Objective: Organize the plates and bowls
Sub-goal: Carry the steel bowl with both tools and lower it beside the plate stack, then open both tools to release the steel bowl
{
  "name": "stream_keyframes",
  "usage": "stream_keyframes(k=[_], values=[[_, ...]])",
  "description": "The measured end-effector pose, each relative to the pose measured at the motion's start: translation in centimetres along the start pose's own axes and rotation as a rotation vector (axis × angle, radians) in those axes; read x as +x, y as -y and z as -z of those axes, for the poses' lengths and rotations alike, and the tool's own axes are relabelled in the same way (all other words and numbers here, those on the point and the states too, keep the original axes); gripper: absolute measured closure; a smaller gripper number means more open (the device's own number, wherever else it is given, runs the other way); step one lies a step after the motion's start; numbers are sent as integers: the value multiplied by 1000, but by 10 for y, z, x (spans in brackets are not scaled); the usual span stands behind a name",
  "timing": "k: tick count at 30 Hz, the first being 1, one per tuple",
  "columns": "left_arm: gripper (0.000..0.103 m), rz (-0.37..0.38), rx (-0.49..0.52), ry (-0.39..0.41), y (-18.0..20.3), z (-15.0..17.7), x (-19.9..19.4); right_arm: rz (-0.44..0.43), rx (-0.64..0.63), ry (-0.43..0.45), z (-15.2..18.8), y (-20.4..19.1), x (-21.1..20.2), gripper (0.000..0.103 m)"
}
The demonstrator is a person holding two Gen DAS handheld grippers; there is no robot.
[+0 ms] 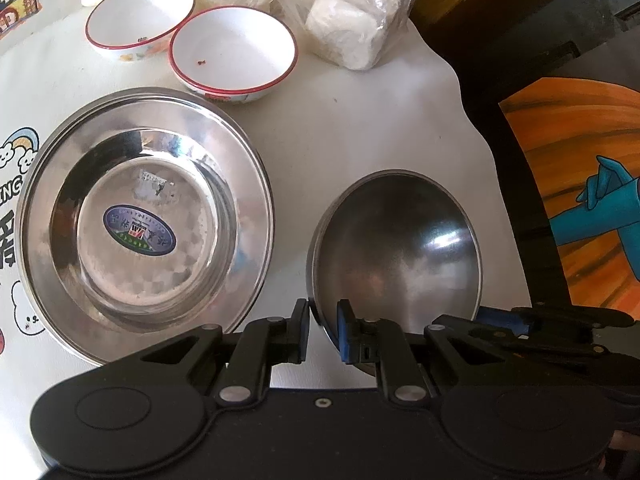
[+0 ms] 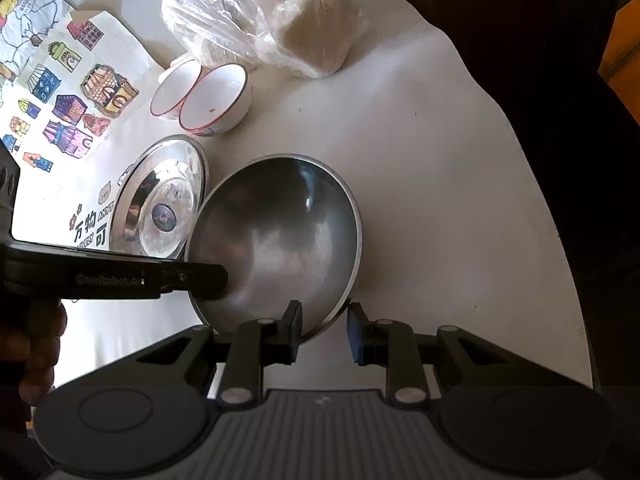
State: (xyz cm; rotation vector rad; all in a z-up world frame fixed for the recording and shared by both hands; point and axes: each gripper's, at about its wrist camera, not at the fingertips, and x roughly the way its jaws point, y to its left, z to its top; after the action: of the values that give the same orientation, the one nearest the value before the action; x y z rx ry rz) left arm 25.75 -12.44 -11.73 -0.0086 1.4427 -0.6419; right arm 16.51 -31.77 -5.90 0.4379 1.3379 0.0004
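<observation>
A dull steel bowl [image 1: 400, 248] [image 2: 280, 236] sits low over the white cloth, to the right of a shiny steel plate [image 1: 148, 220] [image 2: 160, 204] with a blue oval sticker. My left gripper [image 1: 324, 320] [image 2: 216, 280] is shut on the bowl's near-left rim, one finger inside and one outside. My right gripper [image 2: 324, 330] [image 1: 496, 318] is shut on the opposite rim in the same way. I cannot tell whether the bowl touches the cloth. Two white bowls with red rims [image 1: 234, 52] [image 2: 218, 98] stand side by side behind the plate.
A clear plastic bag [image 1: 340, 8] [image 2: 280, 28] of white things lies at the back. The table edge [image 1: 488, 184] [image 2: 560, 240] curves close by on the right, with dark floor beyond. An orange and blue picture [image 1: 580, 200] leans there. A hand [image 2: 32, 352] holds the left gripper.
</observation>
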Motion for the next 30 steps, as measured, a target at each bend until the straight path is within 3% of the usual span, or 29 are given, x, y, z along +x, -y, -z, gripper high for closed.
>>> stream_keyframes(k=[6, 9, 12, 13, 17, 23, 27, 30], values=[[87, -2, -3, 13, -3, 0, -5, -4, -4, -12, -2, 2, 2, 71], [82, 0, -7, 16, -4, -1, -11, 1, -3, -10, -2, 3, 2, 65], [68, 9, -6, 21, -5, -1, -18, 8, 2, 0, -2, 6, -3, 63], [59, 10, -7, 26, -5, -1, -21, 8, 4, 3, -2, 8, -4, 61], [34, 23, -9, 52, -7, -2, -34, 18, 17, 31, -1, 12, -14, 45], [6, 23, -40, 117, -14, -5, -53, 29, 43, 86, -3, 16, -28, 16], [1, 13, -91, 146, -24, -9, -60, 35, 48, 119, -6, 15, -34, 2], [1, -8, -118, 177, -31, -11, -67, 37, 46, 133, -10, 13, -36, 0]])
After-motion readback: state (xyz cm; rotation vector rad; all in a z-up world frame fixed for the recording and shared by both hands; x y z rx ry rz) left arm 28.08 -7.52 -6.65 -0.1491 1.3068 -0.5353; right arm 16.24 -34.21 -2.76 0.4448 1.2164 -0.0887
